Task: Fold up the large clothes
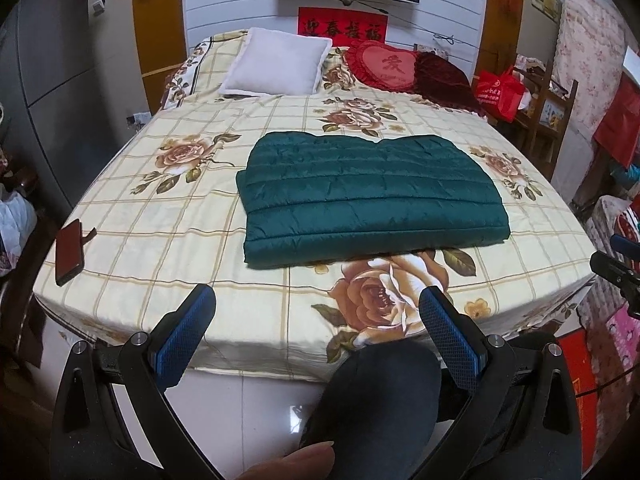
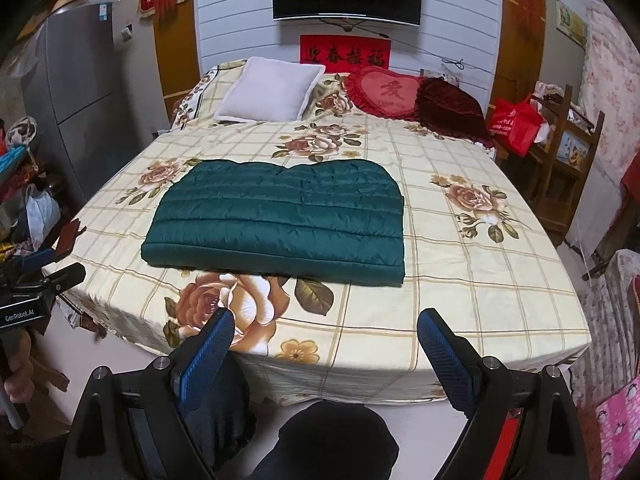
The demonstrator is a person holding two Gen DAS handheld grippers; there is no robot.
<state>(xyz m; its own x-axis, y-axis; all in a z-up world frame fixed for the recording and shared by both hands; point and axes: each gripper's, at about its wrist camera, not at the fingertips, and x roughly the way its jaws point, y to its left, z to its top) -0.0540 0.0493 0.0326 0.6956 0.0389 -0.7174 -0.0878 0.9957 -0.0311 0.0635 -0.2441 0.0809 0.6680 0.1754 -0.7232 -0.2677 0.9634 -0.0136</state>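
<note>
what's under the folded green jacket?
The green quilted jacket lies on the floral checked bedsheet. A large printed rose shows at its near edge, partly covered. Anything else beneath is hidden.

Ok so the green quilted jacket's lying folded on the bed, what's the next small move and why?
Probably none on the green quilted jacket: it lies as a neat folded rectangle on the bed, and both the left gripper and right gripper hang open and empty short of it. Keep back.

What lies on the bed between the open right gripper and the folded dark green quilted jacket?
Only bare floral bedsheet: a large printed rose, no object. The right wrist view shows this stretch between the right gripper and the folded dark green quilted jacket.
</note>
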